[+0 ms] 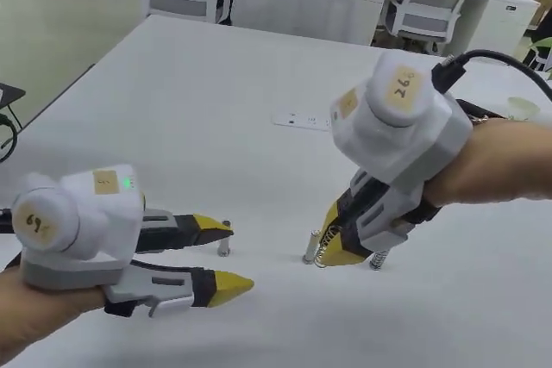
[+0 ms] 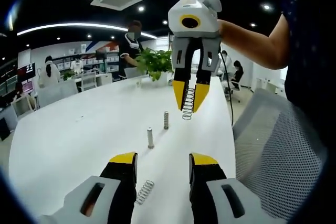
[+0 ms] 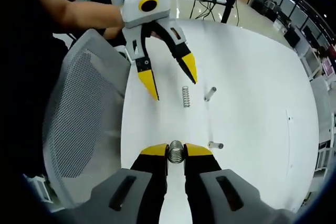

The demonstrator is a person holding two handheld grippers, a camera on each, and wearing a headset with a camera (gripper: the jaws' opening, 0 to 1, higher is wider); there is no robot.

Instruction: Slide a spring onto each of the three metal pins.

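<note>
Spring (image 3: 176,151), pinched in my right gripper (image 1: 335,237), could jam on the pin (image 1: 310,246) at its nine o'clock if tilted; left gripper (image 1: 235,254) spread wide.

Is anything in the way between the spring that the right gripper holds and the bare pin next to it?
No, nothing visible. The right gripper holds the spring in the air a little beyond the bare pin, and just plain white table lies between them.

Three short silver metal pins (image 1: 310,247) stand upright in a row, the 3 o'clock pin (image 1: 378,258) sleeved by a coiled steel spring (image 2: 166,120); the right hand-held gripper (image 2: 189,109) pinches a second spring (image 2: 188,103).
</note>
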